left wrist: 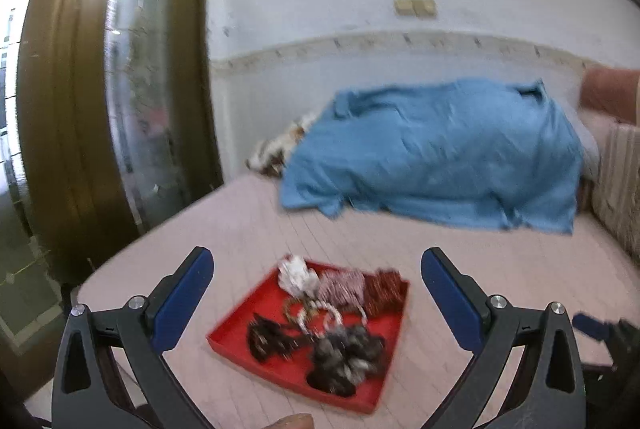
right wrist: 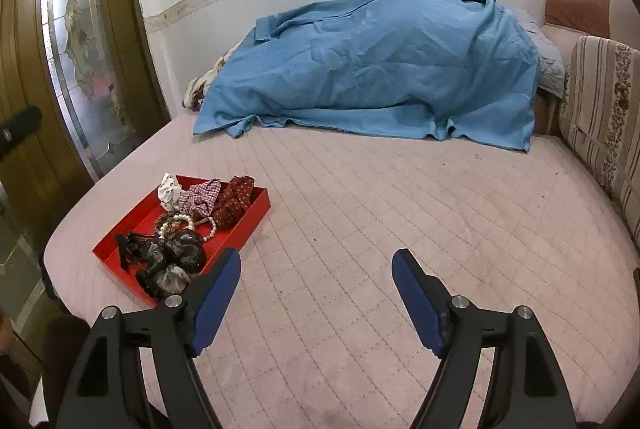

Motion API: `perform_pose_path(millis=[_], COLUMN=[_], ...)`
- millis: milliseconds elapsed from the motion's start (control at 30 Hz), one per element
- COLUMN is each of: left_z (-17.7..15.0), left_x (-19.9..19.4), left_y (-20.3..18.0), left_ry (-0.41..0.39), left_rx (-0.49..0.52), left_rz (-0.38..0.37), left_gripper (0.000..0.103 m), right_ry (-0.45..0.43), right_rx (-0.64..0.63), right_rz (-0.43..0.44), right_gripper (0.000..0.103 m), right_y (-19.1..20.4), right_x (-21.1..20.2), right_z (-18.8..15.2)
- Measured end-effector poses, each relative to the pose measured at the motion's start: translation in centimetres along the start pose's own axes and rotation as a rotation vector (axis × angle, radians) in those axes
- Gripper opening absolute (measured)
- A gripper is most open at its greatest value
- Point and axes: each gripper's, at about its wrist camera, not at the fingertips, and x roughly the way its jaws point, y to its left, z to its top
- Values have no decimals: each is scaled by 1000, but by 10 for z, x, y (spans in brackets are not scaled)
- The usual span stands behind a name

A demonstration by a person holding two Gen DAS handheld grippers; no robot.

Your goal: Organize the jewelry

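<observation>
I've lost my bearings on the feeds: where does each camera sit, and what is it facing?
Left wrist: on the left gripper, open, tilted down over the red tray; a fingertip at the bottom edge.
Right wrist: on the right gripper, open, facing bare mattress, tray at left.
Shared: red tray, blue blanket, door.

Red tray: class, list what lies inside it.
In the red tray: white, checked and red dotted scrunchies, pearl bracelet, leopard ring, dark scrunchies. Anything beneath the pile is hidden.
</observation>
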Motion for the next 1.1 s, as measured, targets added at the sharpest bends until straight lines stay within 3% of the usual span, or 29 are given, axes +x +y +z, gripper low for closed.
perform_pose_path(millis=[200,600,1100], left_z=[-24,-60,-72], left_x=[25,57,69], left_y=[-19,-12,-4], left_ry=[144,320,397], left_rx=[36,23,1], left_rz=[-46,-42,-80], left_gripper=[103,103,103], right_ry=[28,82,121], right_rx=[2,-3,-36], right_rz=[-40,-76,-91], right_gripper=[84,86,86], right_y=[-5,-2,10], right_x=[5,17,26], right_z=[-8,-17,-24])
